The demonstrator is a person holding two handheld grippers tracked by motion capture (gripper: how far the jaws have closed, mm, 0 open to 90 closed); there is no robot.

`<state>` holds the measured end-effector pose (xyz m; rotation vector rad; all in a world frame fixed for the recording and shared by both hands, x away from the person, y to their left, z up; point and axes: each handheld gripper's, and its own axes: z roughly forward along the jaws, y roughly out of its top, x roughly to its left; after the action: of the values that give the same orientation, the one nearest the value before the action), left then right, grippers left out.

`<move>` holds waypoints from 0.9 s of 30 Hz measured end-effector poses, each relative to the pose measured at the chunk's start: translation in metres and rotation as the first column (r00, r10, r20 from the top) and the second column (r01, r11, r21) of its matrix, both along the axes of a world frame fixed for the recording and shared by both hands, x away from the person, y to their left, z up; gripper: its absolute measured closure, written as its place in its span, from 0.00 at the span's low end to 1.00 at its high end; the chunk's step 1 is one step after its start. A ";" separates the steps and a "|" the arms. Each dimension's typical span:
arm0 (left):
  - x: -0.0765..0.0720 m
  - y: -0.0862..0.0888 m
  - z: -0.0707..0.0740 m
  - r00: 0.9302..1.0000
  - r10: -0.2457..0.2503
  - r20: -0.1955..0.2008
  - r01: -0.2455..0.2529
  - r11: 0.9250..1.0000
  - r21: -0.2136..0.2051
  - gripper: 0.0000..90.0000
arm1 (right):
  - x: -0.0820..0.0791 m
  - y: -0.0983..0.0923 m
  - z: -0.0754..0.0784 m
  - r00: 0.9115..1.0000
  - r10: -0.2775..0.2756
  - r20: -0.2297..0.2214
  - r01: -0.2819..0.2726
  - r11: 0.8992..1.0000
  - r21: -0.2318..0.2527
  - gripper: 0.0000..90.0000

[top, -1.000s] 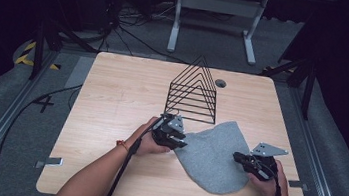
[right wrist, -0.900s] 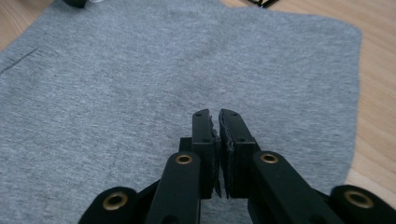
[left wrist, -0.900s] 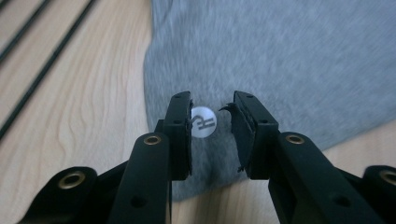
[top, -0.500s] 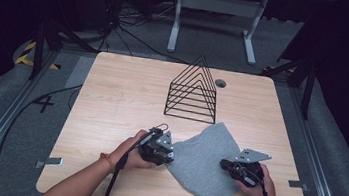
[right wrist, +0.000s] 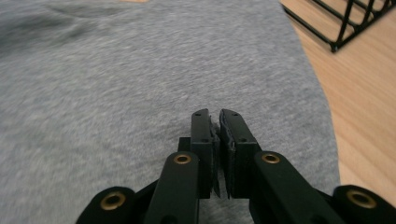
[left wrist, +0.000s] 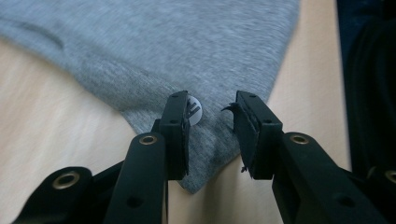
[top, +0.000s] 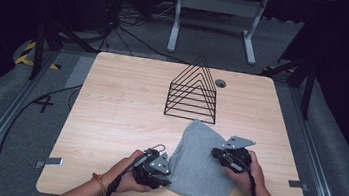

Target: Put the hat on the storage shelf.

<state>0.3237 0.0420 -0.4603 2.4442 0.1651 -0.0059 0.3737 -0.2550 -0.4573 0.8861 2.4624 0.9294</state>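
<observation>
In the high view, both hands have slid toward the lower edge of the frame since a second ago, dragging the grey cloth [top: 202, 167] nearer the table's [top: 116, 106] front edge, away from the wire rack [top: 193, 93]. In the left gripper view, the left gripper [left wrist: 211, 114] stands parted over a cloth corner, pinching nothing. In the right gripper view, the right gripper [right wrist: 214, 122] is nearly closed above the fabric; whether it pinches cloth I cannot tell

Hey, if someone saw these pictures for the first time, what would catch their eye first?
Probably the grey cloth spread at the table's near edge, with a gripper at each side of it: the left gripper stands open over one corner, the right gripper is shut above the fabric. Behind the cloth stands a black wire rack shaped like a row of triangles.
</observation>
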 end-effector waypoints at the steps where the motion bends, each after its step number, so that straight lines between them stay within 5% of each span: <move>1: -0.003 -0.003 0.000 1.000 -0.003 -0.005 0.003 1.000 0.002 0.74 | 0.002 0.003 0.000 1.000 0.005 0.006 -0.005 1.000 -0.011 0.94; 9: -0.013 -0.028 -0.001 0.998 -0.043 -0.035 0.042 0.999 -0.025 0.71 | 0.027 0.028 -0.001 0.999 0.013 0.037 -0.013 1.000 -0.018 0.95; 10: -0.015 -0.031 -0.001 1.000 -0.029 -0.011 0.028 0.999 -0.040 0.70 | 0.028 0.030 -0.002 0.999 0.009 0.036 -0.008 1.000 -0.015 0.93; 12: -0.012 -0.030 0.001 0.999 -0.043 -0.028 0.040 0.996 -0.076 0.64 | 0.031 0.032 0.000 0.999 -0.004 0.037 0.004 1.000 -0.011 0.91; 15: -0.006 -0.022 0.008 0.999 -0.021 -0.024 0.018 0.993 -0.116 0.58 | 0.025 0.027 0.005 0.999 -0.012 0.051 0.011 1.000 0.017 0.95; 19: 0.007 -0.007 0.022 0.999 0.042 0.033 -0.037 0.990 -0.135 0.55 | 0.010 0.023 0.014 0.999 0.014 0.045 -0.015 0.999 0.037 0.96; 23: 0.037 0.002 0.029 0.985 0.128 0.119 -0.117 0.988 -0.098 0.53 | -0.014 0.022 0.018 0.998 0.067 0.013 -0.067 0.996 0.058 0.96; 25: 0.053 0.003 0.027 0.978 0.170 0.119 -0.160 0.983 -0.086 0.53 | -0.028 0.023 0.019 0.996 0.094 0.001 -0.094 0.993 0.065 0.96; 27: 0.067 0.003 0.024 0.965 0.204 0.166 -0.193 0.978 -0.079 0.53 | -0.042 0.023 0.017 0.993 0.115 -0.013 -0.114 0.991 0.076 0.98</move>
<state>0.3907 0.0447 -0.4363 2.3417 0.3267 0.2860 0.3322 -0.2316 -0.4407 0.7867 2.5306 1.0638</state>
